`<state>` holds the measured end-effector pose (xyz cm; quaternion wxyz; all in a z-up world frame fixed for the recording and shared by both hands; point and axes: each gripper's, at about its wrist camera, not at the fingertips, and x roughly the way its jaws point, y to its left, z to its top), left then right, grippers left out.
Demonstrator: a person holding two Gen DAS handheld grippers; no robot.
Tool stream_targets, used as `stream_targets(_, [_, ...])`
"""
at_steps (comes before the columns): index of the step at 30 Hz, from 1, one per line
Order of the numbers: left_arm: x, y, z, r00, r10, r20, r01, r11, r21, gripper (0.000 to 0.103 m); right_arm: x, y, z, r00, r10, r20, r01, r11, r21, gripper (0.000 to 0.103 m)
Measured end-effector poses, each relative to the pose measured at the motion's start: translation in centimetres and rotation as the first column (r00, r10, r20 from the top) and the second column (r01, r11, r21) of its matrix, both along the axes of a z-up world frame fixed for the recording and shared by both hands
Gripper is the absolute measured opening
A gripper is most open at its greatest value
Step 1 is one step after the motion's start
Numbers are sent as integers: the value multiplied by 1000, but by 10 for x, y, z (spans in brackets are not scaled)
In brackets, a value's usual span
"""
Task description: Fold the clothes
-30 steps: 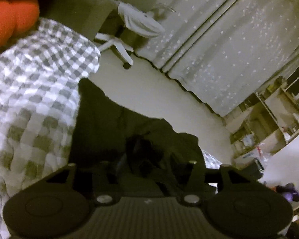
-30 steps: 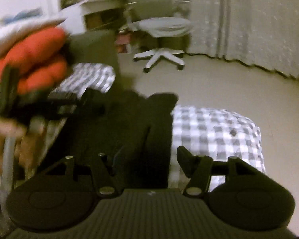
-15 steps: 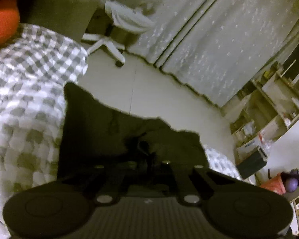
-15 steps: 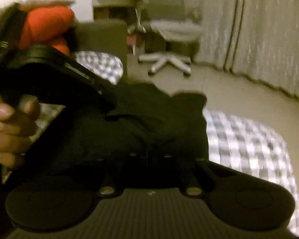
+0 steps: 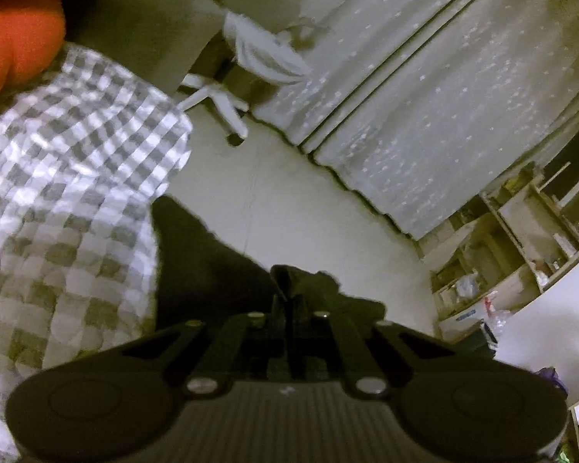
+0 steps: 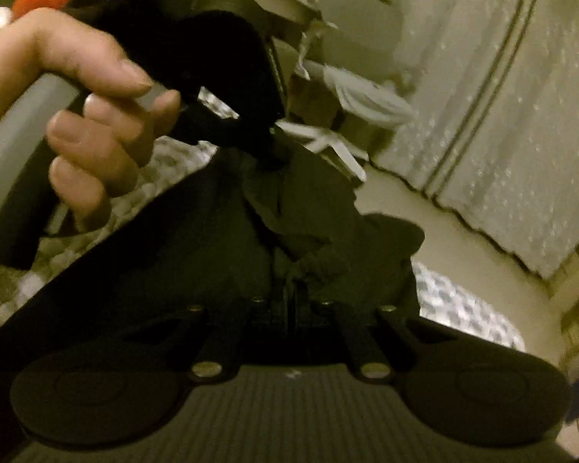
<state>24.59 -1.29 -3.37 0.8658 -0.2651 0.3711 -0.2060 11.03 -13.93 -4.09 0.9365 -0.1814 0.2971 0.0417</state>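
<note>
**Ann:** Pale curtains (image 5: 424, 88) hang along the back wall, reaching the light floor (image 5: 289, 208), and a white swivel chair (image 5: 251, 65) stands in front of them. Shelves (image 5: 521, 239) are crowded into the far right corner.

**Ben:** And nearer us, a bed with a grey-and-white checked cover (image 5: 65, 193). Something orange (image 5: 15, 34) sits at its far left corner, blurred, so I won't name it.

**Ann:** The dark garment (image 5: 204, 270) lies across the bed's far edge, spilling toward the floor side.

**Ben:** Left gripper (image 5: 289, 308): jaws drawn together, a pinch of that dark cloth bunched between the tips.

**Ann:** From the right wrist view you see the same tool from outside, with the person's left hand (image 6: 77, 115) wrapped round its handle, above the cloth.

**Ben:** Right gripper (image 6: 291, 289) now. Its jaws are nearly together and just beginning to ease apart, with a fold of the garment (image 6: 251, 239) gathered between the tips. The pads look to be pressing on it.

**Ann:** Both tools are close side by side on the same garment, near its middle, and checked cover (image 6: 463, 308) shows past its right edge.
</note>
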Motion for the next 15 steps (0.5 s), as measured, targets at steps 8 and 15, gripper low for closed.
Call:
stream_targets(8, [-12,28,-1,998,51,-22,-52,996,-75,25,-65,-41,55,991,100,-86,-83,979,187,51])
stream_targets(15, [-28,25,13,1000,16,-4,-16,997,-80,38,-179,-102,60,990,-52,-133,79,975,207,51])
